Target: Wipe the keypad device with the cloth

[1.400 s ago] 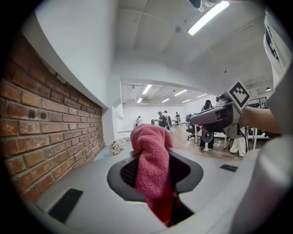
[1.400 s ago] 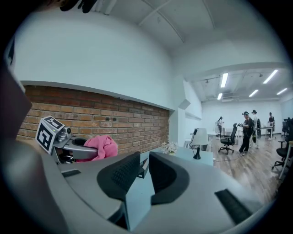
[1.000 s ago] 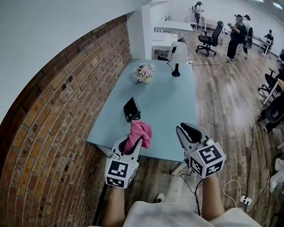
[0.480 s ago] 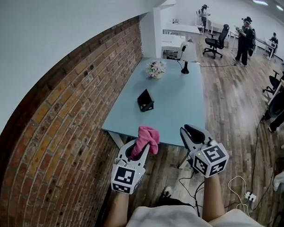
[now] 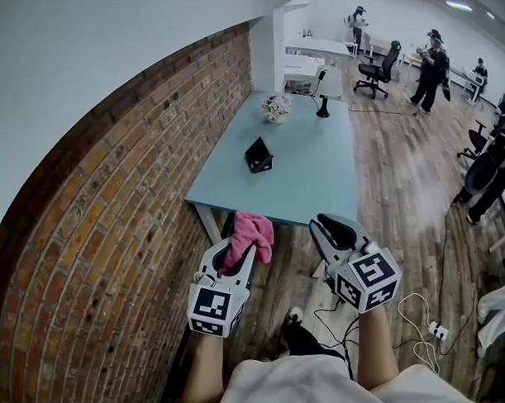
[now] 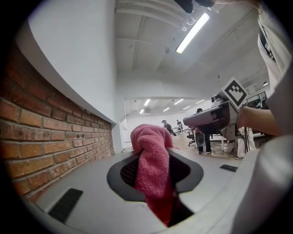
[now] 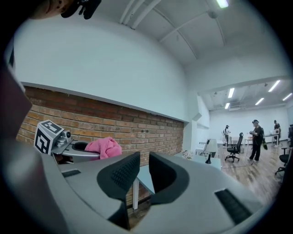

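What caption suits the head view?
Left hand-held gripper grips a pink cloth, right hand-held gripper empty, both short of the blue table holding the keypad device.

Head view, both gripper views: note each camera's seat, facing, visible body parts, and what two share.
Head view: on the head, facing steeply down over left gripper and right gripper to the table; forearms show.
Left gripper view: on that gripper, along jaws shut on the cloth; a forearm shows right.
Right gripper view: on that gripper, along slightly parted, empty jaws toward the brick wall.
Shared: both gripper views show the cloth.
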Action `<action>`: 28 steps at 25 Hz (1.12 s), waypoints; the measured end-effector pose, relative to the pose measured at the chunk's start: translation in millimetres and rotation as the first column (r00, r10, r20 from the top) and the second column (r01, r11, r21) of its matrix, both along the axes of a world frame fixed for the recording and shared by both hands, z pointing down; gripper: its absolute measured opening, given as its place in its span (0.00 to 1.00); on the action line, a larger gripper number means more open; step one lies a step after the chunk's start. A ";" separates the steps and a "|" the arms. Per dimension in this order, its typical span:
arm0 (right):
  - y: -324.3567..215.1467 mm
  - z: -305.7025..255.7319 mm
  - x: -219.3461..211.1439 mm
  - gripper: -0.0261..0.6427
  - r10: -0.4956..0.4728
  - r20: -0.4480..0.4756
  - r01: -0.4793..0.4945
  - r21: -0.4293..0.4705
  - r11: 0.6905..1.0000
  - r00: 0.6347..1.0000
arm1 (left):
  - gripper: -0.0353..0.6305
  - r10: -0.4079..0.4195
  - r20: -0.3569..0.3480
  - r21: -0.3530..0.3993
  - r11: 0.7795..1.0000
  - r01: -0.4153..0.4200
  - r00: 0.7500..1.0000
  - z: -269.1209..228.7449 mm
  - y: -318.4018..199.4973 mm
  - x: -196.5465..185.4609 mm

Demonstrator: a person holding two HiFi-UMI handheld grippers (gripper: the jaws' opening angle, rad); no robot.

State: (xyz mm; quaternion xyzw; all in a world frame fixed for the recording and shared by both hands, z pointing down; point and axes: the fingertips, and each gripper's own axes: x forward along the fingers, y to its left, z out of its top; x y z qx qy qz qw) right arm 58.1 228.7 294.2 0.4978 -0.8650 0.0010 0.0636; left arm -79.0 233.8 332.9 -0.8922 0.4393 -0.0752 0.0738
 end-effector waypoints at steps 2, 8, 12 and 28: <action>16.0 -3.7 -2.5 0.16 0.003 -0.007 -0.003 0.007 1.000 1.000 | 0.26 -0.001 -0.004 0.005 1.000 0.001 1.000 -3.6 13.1 -3.4; 47.9 -6.7 0.9 0.11 0.066 -0.018 -0.065 0.021 0.998 0.998 | 0.26 0.006 0.002 0.021 1.000 -0.006 1.000 -11.4 42.6 -10.4; 59.0 -2.3 -5.1 0.10 0.077 -0.055 -0.076 0.020 0.997 0.996 | 0.26 0.004 0.000 0.032 0.999 -0.004 1.000 -14.7 54.4 -17.4; 61.6 2.8 -3.3 0.10 0.078 -0.053 -0.078 0.008 0.997 0.996 | 0.26 0.008 0.001 0.026 1.000 -0.008 1.000 -13.2 60.5 -14.3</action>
